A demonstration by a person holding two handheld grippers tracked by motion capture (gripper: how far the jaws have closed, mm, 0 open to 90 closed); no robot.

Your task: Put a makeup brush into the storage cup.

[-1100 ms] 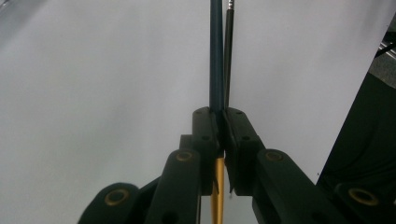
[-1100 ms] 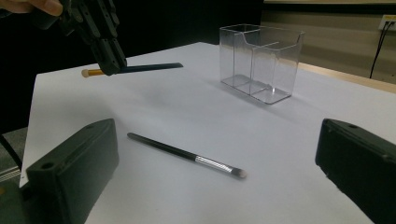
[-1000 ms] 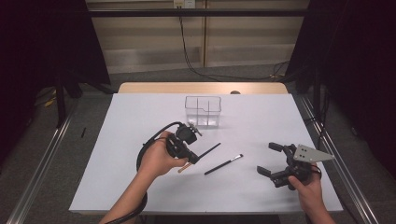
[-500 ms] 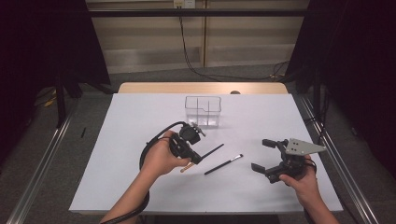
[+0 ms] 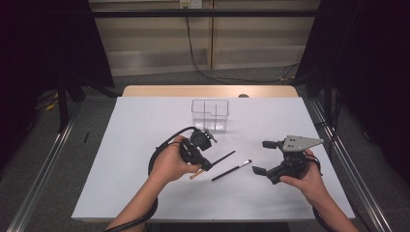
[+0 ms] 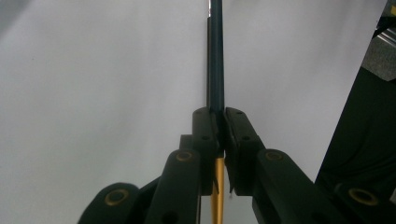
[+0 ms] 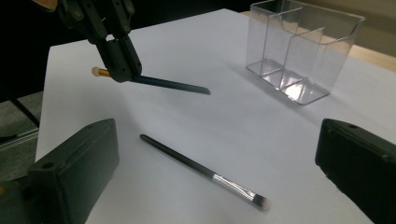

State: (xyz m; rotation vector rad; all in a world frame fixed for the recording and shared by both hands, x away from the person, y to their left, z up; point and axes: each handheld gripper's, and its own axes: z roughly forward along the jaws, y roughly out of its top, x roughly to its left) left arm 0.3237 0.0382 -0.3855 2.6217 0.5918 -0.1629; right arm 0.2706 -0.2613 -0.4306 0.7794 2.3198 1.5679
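My left gripper [image 5: 207,163] is shut on a slim dark stick [image 5: 223,157] with a gold end, and holds it just above the white table left of centre. In the left gripper view the stick [image 6: 215,56] runs straight out between the closed jaws of the left gripper [image 6: 221,116]. A black makeup brush [image 5: 231,170] with a silver ferrule lies flat on the table between the hands. My right gripper [image 5: 258,157] hovers to its right, open and holding nothing. The right gripper view looks past its wide jaws at the brush [image 7: 205,173], the left gripper [image 7: 116,56] and the stick [image 7: 173,85].
A clear plastic organizer [image 5: 210,114] with compartments stands upright behind the hands, at the table's back centre; it appears again as the organizer [image 7: 299,51] at the upper right. The white table sheet [image 5: 135,193] ends at metal rails on both sides.
My right gripper has risen a little and shifted left toward the brush, still open. The left gripper has stayed where it was with the stick in it.
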